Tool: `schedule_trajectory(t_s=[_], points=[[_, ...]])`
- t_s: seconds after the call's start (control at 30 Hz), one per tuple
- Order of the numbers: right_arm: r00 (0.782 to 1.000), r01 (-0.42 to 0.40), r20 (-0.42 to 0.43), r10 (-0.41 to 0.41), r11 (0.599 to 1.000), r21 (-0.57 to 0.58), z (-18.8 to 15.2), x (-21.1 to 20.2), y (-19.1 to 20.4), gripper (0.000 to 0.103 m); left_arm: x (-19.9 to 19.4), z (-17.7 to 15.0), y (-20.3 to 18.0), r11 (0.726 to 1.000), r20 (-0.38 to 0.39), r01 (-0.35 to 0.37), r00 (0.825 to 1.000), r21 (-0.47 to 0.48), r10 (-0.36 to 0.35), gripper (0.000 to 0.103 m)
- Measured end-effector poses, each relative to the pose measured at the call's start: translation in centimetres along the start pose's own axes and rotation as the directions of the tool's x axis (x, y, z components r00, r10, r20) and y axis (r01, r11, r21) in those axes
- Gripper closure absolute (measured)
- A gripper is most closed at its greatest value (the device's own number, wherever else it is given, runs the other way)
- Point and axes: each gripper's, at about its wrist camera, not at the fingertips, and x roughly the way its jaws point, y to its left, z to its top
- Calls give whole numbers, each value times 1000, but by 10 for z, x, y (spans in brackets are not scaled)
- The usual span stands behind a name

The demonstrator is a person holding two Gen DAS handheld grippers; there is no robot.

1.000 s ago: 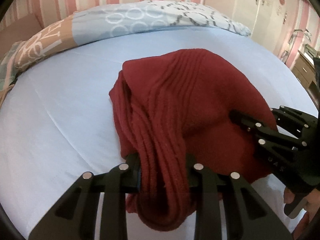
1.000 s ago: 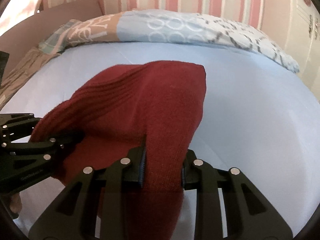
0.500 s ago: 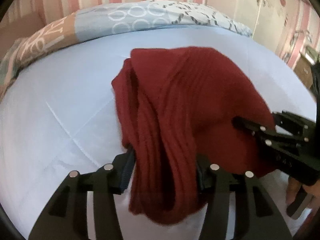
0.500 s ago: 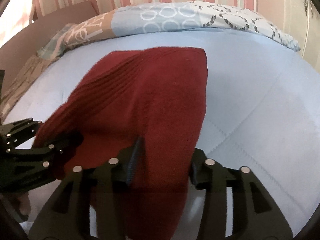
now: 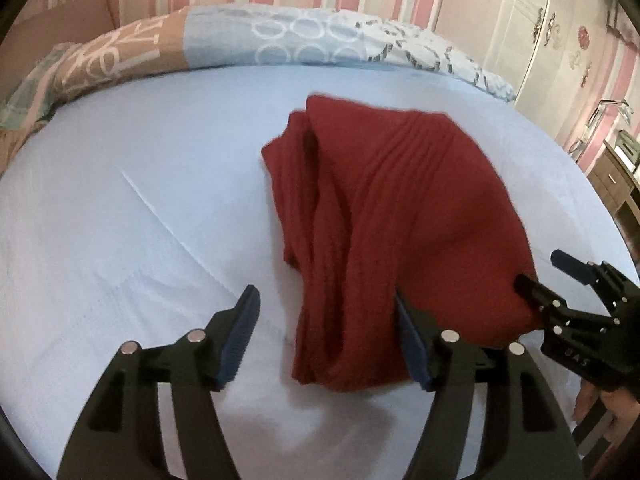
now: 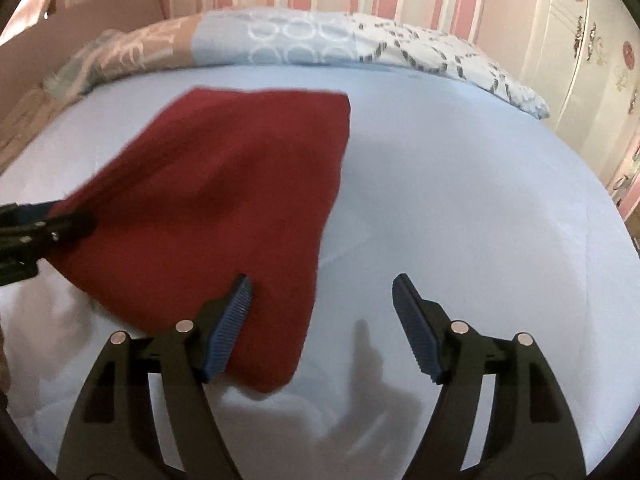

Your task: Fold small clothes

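A dark red knitted garment (image 5: 400,208) lies folded in a bundle on the light blue bed sheet (image 5: 140,200). My left gripper (image 5: 326,336) is opening. The garment's near left end lies loose between its jaws, with the left pad well apart from the cloth. In the right wrist view my right gripper (image 6: 322,300) is opening too. Its left pad (image 6: 230,328) sits over the garment's (image 6: 224,192) near right corner, and its right pad stands over bare sheet. Each gripper shows in the other's view: the right gripper (image 5: 542,272), the left gripper (image 6: 68,216).
A patterned blue and tan quilt (image 5: 240,40) runs along the bed's far edge, below a striped pink wall. A white wardrobe (image 5: 560,40) and a wooden drawer unit (image 5: 612,176) stand to the right. A hand (image 5: 592,408) holds the right gripper.
Both grippers were shut on the garment's near corners. Both have since spread their jaws and let the cloth drop onto the sheet. Both have moved closer to the bed.
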Motion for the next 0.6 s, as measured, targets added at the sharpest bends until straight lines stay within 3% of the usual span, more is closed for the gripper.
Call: schedule_trajectory(t_s=[0.27, 0.53, 0.6], points=[[1000, 3, -3, -3, 1000, 9, -9, 8, -2, 29, 16, -18, 16, 1000, 21, -1, 1000, 20, 1, 17], [998, -26, 51, 23, 998, 58, -5, -7, -1, 29, 4, -13, 10, 999, 62, -30, 998, 35, 28, 17], [996, -51, 77, 46, 996, 72, -3, -19, 3, 25, -6, -12, 9, 999, 80, -33, 996, 24, 31, 17]])
